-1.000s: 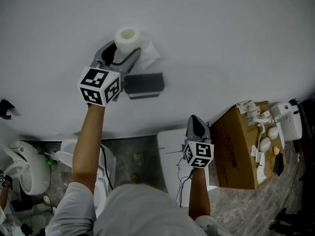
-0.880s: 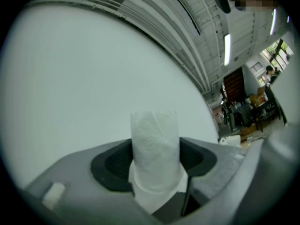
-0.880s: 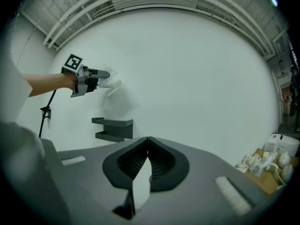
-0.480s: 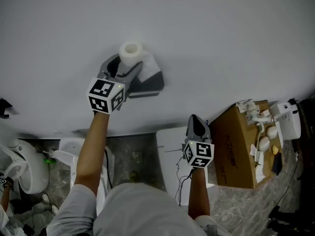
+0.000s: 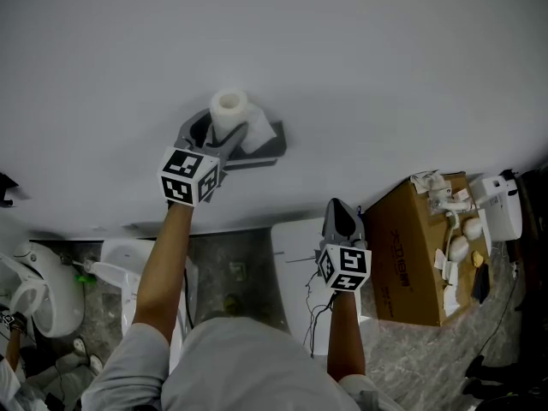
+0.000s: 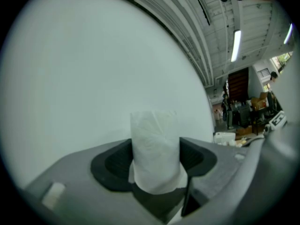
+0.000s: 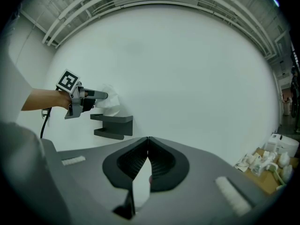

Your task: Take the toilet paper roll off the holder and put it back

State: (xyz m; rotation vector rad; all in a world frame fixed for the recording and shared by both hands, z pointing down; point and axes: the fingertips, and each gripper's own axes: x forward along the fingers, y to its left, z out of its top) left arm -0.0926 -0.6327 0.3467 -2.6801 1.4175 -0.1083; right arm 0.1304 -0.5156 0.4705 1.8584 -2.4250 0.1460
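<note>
A white toilet paper roll (image 5: 229, 110) stands upright between the fingers of my left gripper (image 5: 221, 128), which is shut on it. In the left gripper view the roll (image 6: 155, 149) fills the gap between both pads, with the white wall behind it. The roll hangs just over the dark grey wall holder (image 5: 262, 151), and a loose sheet drapes onto the holder's top. My right gripper (image 5: 339, 215) hangs lower and to the right, well away from the holder. Its jaws (image 7: 148, 142) are shut with nothing in them. From there the left gripper (image 7: 100, 96), roll (image 7: 110, 106) and holder (image 7: 115, 125) show at the left.
A white wall fills most of the view. Below it stand a cardboard box (image 5: 415, 259) with small items on top, a white device (image 5: 503, 208), a white cabinet (image 5: 295, 268) and a white toilet (image 5: 38, 294) at the lower left.
My left gripper has come down with the roll, from above the holder to just over it. The right gripper has stayed in place.
</note>
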